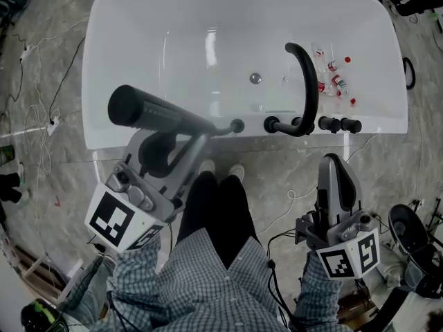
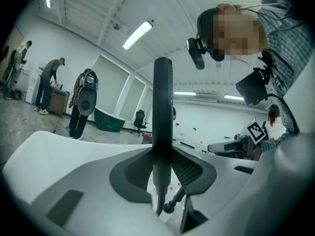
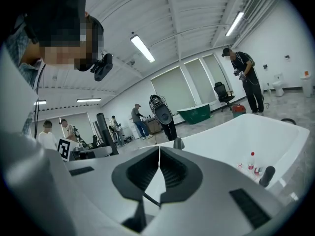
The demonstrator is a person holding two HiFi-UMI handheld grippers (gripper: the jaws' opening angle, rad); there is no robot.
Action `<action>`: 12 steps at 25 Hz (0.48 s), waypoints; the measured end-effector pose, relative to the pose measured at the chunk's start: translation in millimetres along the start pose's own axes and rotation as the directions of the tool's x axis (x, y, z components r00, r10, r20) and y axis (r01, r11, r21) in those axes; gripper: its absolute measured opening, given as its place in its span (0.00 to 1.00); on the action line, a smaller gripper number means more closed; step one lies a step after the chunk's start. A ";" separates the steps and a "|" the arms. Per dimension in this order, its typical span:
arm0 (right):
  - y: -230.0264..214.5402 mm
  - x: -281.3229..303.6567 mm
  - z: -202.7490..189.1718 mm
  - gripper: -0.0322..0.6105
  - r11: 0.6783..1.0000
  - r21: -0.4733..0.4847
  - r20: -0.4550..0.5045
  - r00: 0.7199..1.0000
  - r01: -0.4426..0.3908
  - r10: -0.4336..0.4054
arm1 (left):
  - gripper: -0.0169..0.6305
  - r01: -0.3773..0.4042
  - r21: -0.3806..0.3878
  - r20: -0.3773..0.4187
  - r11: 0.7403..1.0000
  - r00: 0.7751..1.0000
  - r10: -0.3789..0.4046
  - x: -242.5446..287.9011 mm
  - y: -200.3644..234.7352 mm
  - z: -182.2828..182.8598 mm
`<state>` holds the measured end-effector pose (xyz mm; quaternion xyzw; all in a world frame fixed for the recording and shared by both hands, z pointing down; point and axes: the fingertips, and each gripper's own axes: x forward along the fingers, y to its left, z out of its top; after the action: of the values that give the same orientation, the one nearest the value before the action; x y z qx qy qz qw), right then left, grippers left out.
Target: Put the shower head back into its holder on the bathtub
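So my left tongs (image 1: 197, 135) are clamped on the one black shower head (image 1: 149, 111). It sits tilted over the near rim of the bathtub (image 1: 104, 81), left of the single curved faucet (image 1: 306, 81). My right tongs (image 1: 332, 161) are pressed together on nothing, nearer me than the faucet and off the tub. Two black knobs (image 1: 351, 125) sit just right of the faucet, and one drain (image 1: 255, 78) is to its left.

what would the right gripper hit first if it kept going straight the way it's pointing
Most likely the bathtub at its near rim, by the black tap knobs. The right gripper, jaws shut and empty, points at that stretch. Height is unclear, so it might pass over the rim instead.
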<state>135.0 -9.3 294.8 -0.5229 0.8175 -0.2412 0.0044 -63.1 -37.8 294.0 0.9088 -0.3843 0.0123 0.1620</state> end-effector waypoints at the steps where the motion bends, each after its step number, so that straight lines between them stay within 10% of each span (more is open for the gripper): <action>1: -0.5 0.2 -3.1 0.08 1.000 0.003 -0.003 1.000 0.001 -0.001 | 0.22 0.000 -0.003 0.001 1.000 1.000 0.000 0.3 1.0 -3.1; 12: -9.3 13.6 -29.2 0.08 1.000 0.019 -0.045 0.999 0.005 -0.004 | 0.22 -0.016 -0.014 -0.017 1.000 1.000 0.016 19.4 19.5 -42.8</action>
<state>129.2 -12.7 327.7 -0.5190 0.8140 -0.2608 -0.0095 -58.8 -51.0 342.9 0.9045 -0.3901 0.0184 0.1712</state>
